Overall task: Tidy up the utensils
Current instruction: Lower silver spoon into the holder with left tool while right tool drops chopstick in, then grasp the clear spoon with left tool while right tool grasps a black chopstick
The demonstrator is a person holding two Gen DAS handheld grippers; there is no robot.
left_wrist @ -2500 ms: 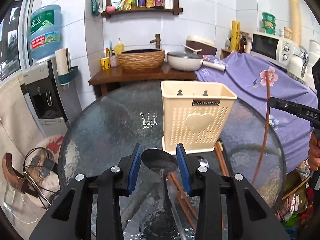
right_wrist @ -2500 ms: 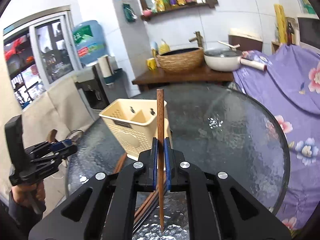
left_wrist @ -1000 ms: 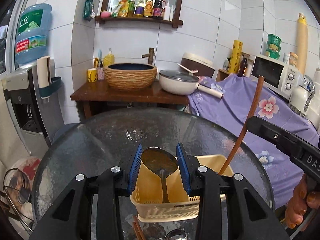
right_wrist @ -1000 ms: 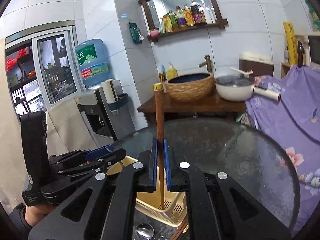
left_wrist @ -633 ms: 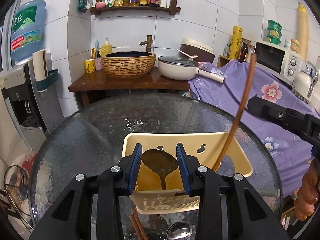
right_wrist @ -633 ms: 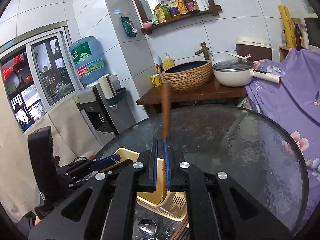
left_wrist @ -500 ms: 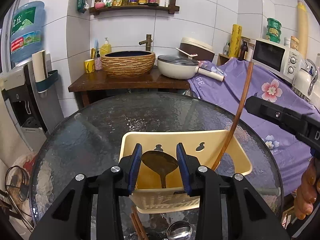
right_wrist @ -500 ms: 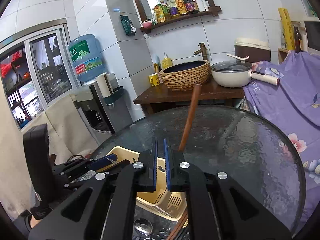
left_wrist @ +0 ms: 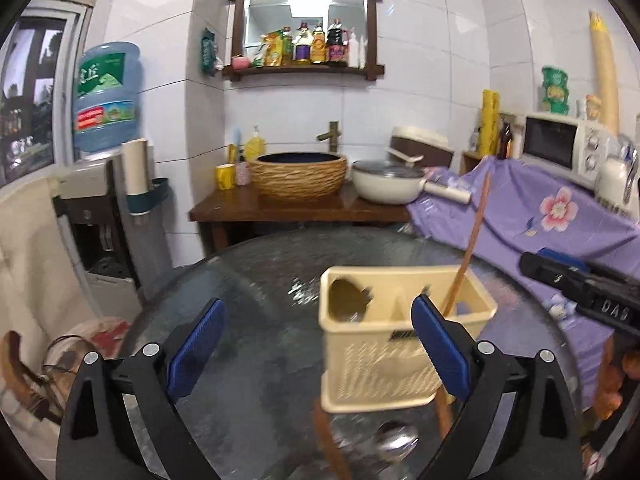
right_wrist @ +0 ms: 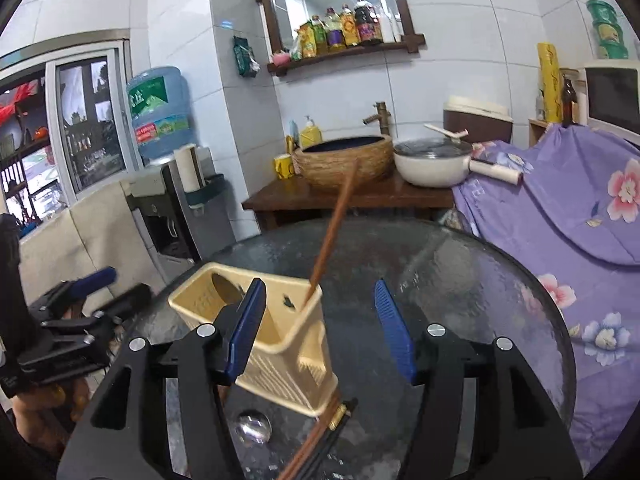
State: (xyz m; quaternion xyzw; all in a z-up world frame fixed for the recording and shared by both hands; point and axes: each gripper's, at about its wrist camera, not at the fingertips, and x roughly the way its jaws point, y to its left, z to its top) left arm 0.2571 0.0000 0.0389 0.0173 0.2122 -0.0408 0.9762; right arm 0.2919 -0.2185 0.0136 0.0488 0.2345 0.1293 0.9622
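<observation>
A cream plastic utensil holder [left_wrist: 384, 364] stands on the round glass table [left_wrist: 260, 280]; it also shows in the right wrist view [right_wrist: 288, 356]. A dark spoon [left_wrist: 346, 300] sits in its left compartment. A brown chopstick [left_wrist: 468, 252] leans in its right compartment, also seen in the right wrist view [right_wrist: 332, 228]. My left gripper [left_wrist: 316, 344] is open and empty, in front of the holder. My right gripper [right_wrist: 320, 328] is open and empty, just right of the holder. More chopsticks [right_wrist: 316, 444] and a metal spoon [right_wrist: 252, 432] lie on the table in front of the holder.
A wooden counter [left_wrist: 280, 208] with a woven basin and a white pot stands behind the table. A purple flowered cloth [right_wrist: 560, 200] covers furniture at the right. A water dispenser [left_wrist: 104, 200] stands at the left.
Both grippers have opened. The left let go of the spoon into the holder and the right let go of the chopstick, which now leans in the holder. Both grippers drew back.
</observation>
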